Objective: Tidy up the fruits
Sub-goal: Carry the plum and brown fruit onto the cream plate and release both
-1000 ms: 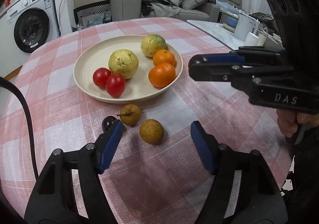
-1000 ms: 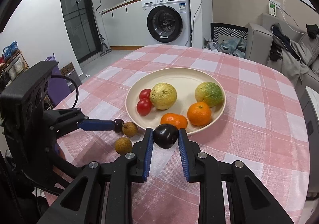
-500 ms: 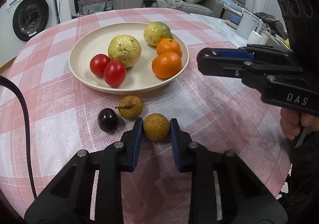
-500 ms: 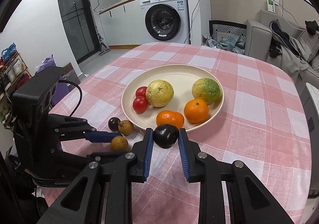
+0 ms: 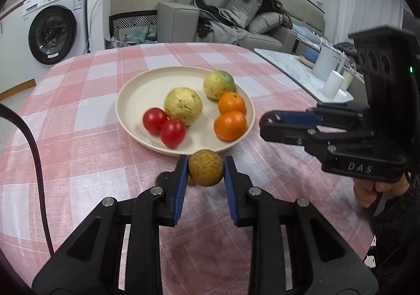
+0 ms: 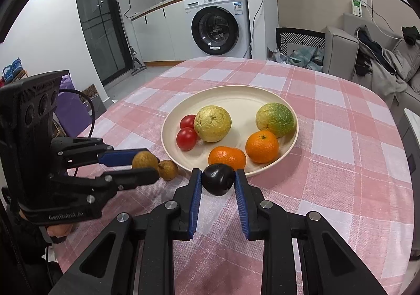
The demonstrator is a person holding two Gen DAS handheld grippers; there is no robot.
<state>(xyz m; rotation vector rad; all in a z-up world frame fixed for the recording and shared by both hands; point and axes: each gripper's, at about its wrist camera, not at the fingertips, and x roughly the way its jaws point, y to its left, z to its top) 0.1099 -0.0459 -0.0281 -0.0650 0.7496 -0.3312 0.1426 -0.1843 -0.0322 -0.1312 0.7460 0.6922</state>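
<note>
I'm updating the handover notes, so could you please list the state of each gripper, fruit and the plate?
left gripper: shut on brown fruit, lifted
right gripper: shut on dark plum
second brown fruit: loose on tablecloth
plate: holds six fruits

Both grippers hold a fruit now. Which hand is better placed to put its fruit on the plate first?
Right. The right gripper holds the dark fruit at the plate rim; the left gripper, holding the brown fruit, looks farther away.

The right tool carries raised letters "DAS" on its black body, while the left tool bears "GenRobot.AI" on its lower body and camera housing.
</note>
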